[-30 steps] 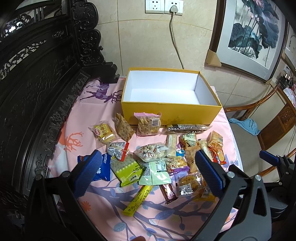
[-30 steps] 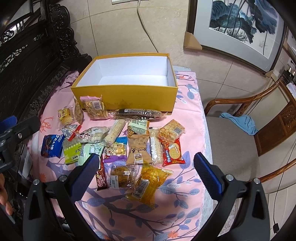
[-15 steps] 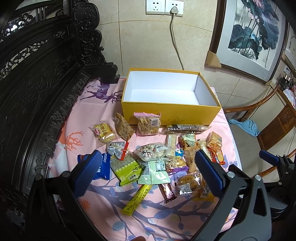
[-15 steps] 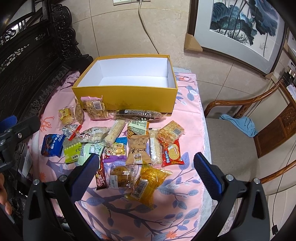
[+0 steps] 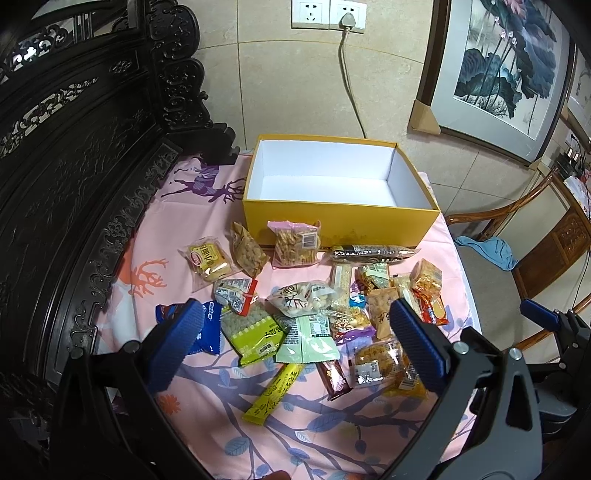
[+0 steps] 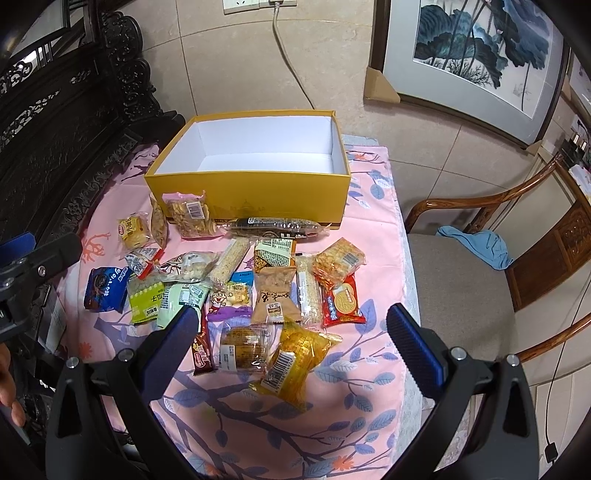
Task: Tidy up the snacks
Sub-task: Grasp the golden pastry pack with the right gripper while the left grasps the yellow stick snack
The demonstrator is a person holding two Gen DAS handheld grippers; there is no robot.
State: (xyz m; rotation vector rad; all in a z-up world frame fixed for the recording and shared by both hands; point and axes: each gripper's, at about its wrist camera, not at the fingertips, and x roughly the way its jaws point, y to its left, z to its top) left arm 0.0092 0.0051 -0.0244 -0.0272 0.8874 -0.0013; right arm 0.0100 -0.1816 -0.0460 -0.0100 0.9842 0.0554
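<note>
Two wide-open, empty hand-held grippers, left (image 5: 295, 343) and right (image 6: 291, 341), above scattered snacks (image 6: 273, 291) before yellow box (image 6: 258, 192).

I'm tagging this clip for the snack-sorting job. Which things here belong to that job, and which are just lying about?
Belongs to the job:
- yellow box, open and empty
- loose snack packets on the pink tablecloth
- left gripper, open
- right gripper, open

Just lying about:
- blue cloth on the wooden chair
- framed painting
- wall socket with plugged cable
- carved dark furniture
</note>
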